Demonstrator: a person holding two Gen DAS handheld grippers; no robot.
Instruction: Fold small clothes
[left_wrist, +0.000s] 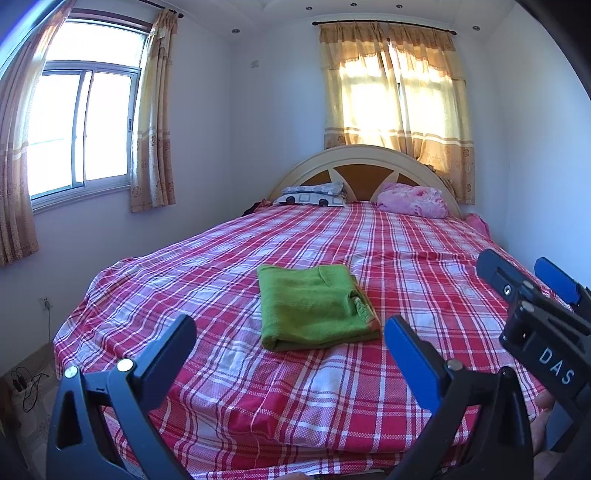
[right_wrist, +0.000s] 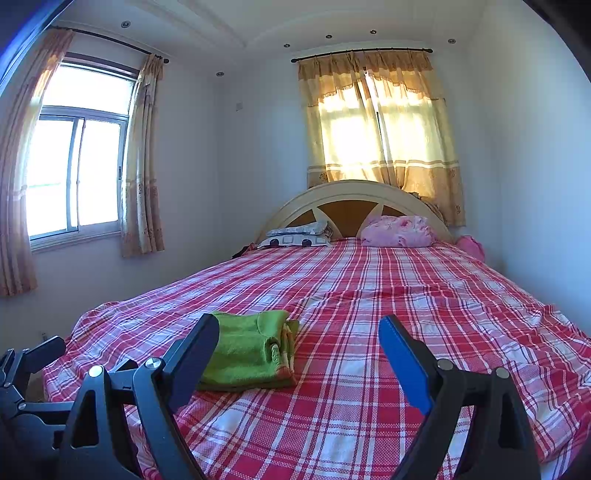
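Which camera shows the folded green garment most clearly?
The left wrist view: the folded green garment lies whole and unobstructed between the open fingers of the left gripper. In the right wrist view, a finger of the right gripper hides its left part.

Both grippers are the same build: the left gripper (left_wrist: 290, 334) has dark matte plastic arms with triangular cutouts, silver round screw heads at the pivots, and one blue finger pad (left_wrist: 410, 360). The right gripper (right_wrist: 299, 338) matches, and at the left wrist frame's right edge its body shows white "DAS" lettering.
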